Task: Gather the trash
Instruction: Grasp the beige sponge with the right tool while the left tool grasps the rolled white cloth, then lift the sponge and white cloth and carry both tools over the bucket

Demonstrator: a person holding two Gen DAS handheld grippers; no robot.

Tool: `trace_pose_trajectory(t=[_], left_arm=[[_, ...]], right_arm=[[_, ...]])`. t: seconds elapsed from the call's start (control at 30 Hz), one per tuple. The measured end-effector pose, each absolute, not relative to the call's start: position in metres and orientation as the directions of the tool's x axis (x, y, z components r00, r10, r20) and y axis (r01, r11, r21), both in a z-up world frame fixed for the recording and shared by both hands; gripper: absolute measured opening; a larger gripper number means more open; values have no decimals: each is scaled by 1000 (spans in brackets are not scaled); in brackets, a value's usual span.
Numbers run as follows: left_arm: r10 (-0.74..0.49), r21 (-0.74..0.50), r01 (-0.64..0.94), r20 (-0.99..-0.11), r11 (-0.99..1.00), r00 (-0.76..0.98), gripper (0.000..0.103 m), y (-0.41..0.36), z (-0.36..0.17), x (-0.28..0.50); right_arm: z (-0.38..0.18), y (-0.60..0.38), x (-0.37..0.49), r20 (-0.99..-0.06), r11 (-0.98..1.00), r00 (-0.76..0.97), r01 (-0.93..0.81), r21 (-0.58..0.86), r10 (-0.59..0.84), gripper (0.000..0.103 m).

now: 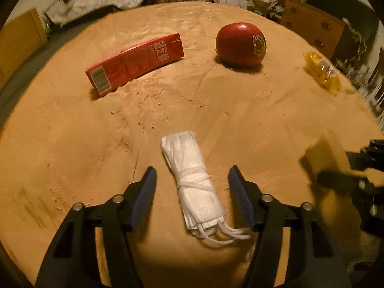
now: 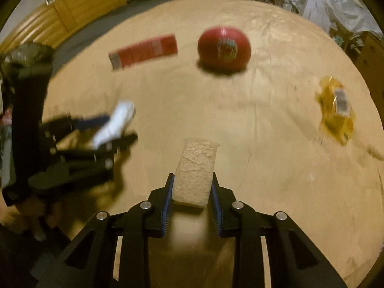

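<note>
While spread, fingers (image 1: 148, 199) flank mask (image 1: 194, 182)

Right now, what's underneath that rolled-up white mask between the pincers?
Only the bare wooden table. The rolled mask, tied with its own strap, lies flat between the open left gripper. The patch directly beneath it is covered, so anything there is hidden.

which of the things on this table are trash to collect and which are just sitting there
Trash for the job:
rolled white face mask, between the open left tongs
flattened red drink carton
crumpled yellow wrapper

Likely just lying about:
red apple with sticker
beige crusty bread piece, in the right tongs
</note>
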State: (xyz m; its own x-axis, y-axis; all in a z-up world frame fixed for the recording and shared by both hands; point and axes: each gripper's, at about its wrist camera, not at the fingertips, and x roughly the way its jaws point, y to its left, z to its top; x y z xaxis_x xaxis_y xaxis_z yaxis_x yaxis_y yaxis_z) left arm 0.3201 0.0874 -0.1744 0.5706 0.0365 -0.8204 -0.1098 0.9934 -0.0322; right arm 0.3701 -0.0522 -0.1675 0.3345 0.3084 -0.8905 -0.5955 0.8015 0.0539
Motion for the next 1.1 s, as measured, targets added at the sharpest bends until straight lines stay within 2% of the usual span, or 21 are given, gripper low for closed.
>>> trace_pose_trajectory(t=[0.23,0.47,0.7,1.1], left_arm=[[66,-5,-118,-806,993,588,45,83,-174,317],[70,-7,-125,-797,992,600,27,79,-174,314],[71,-13,-127,-771,992,633,25,77,-165,298],[72,-46,-121,-585,992,808,25,68,-74,224]], right_arm=[[-181,-54,370,-890,813,338,-579,58,304,30],[-181,-53,367,-880,818,364,-574,45,304,29],[-164,-63,346,-822,837,455,-544,49,343,28],[-85,-94,263,-615,878,680,-478,43,400,28]])
